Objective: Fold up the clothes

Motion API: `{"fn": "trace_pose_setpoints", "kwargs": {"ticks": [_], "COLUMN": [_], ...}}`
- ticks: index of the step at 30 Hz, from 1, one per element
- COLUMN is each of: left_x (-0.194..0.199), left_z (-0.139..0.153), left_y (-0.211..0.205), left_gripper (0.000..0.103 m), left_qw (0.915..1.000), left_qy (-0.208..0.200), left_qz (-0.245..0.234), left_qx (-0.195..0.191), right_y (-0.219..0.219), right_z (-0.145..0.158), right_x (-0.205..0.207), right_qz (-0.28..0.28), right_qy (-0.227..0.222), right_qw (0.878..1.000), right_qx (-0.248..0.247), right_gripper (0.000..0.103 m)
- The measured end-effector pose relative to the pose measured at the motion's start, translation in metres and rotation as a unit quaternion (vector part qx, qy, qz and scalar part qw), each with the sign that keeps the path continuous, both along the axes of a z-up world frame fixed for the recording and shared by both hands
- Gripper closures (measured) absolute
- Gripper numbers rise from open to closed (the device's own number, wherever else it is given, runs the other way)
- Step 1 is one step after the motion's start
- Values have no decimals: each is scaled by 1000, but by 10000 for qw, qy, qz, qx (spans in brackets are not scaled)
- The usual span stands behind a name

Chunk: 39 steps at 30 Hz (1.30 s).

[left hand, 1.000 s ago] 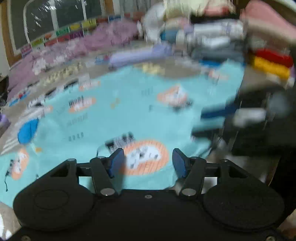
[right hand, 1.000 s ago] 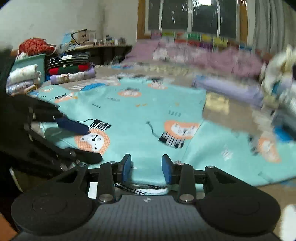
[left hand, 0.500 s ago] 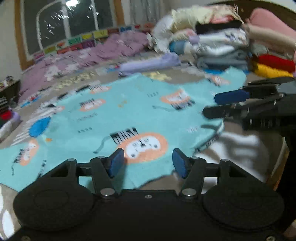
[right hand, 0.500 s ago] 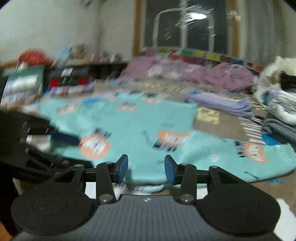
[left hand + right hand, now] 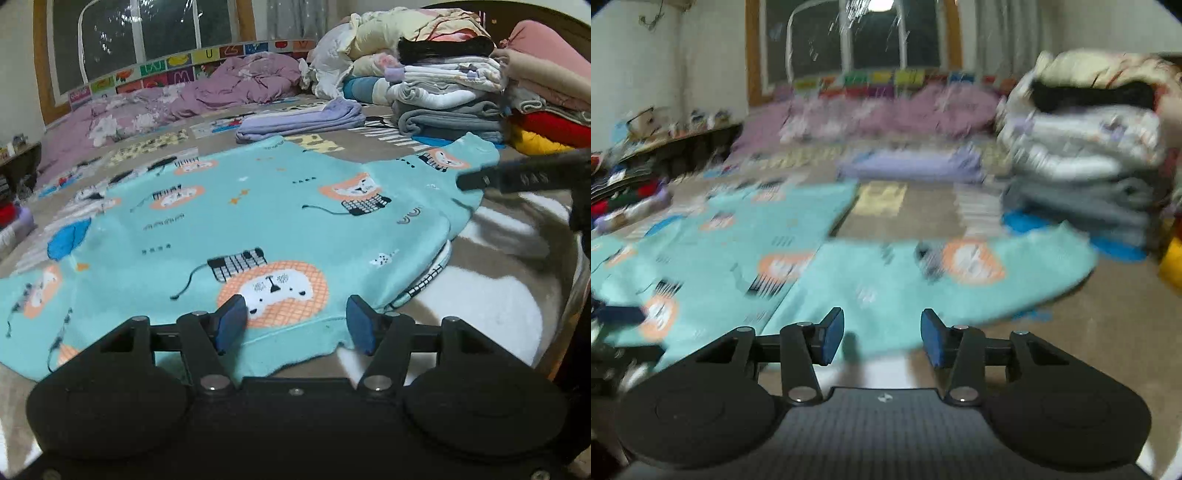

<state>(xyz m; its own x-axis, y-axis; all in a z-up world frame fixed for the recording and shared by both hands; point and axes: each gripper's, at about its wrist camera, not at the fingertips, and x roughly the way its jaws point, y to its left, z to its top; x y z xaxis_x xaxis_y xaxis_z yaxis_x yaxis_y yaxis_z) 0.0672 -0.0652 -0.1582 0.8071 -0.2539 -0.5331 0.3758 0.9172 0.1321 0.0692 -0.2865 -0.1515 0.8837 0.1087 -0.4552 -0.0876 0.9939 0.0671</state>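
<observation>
While the teal sweater (image 5: 266, 221) lies spread flat on the bed (image 5: 491, 306), left tongs (image 5: 295, 323) gape wide over its near hem, gripping nothing. Right tongs (image 5: 882, 338) also wide apart and empty at the sweater's edge, probably above a sleeve; view blurred. Folded clothes stack (image 5: 443, 92) sits beyond the sweater.

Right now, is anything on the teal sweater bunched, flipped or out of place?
Mostly flat, but the teal sweater has its near right hem corner turned under, showing the striped inside. Both the left gripper and right gripper are open, holding nothing.
</observation>
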Motion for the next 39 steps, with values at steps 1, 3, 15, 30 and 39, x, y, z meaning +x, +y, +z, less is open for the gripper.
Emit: {"fn": "trace_pose_setpoints", "kwargs": {"ticks": [1, 3, 15, 30, 39], "left_x": [-1, -5, -41, -22, -32], "left_z": [3, 11, -23, -45, -33], "left_y": [-2, -11, -132, -160, -152], "left_gripper": [43, 43, 59, 99, 62], "left_qw": [10000, 9994, 8871, 8464, 8449], "left_qy": [-87, -262, -1782, -1490, -1802], "left_qz": [4, -180, -2664, -2697, -2517], "left_qx": [-10, -101, 3321, 4342, 4363], "right_y": [-2, -4, -28, -44, -41], "right_z": [0, -5, -22, -27, -20], "right_x": [2, 12, 13, 18, 11], "right_qz": [49, 213, 266, 286, 85], "right_qy": [-126, -170, 283, 397, 263], "right_qw": [9999, 9995, 9992, 9979, 9994], "right_qx": [22, 150, -55, 415, 229], "right_gripper": [56, 57, 57, 57, 55]}}
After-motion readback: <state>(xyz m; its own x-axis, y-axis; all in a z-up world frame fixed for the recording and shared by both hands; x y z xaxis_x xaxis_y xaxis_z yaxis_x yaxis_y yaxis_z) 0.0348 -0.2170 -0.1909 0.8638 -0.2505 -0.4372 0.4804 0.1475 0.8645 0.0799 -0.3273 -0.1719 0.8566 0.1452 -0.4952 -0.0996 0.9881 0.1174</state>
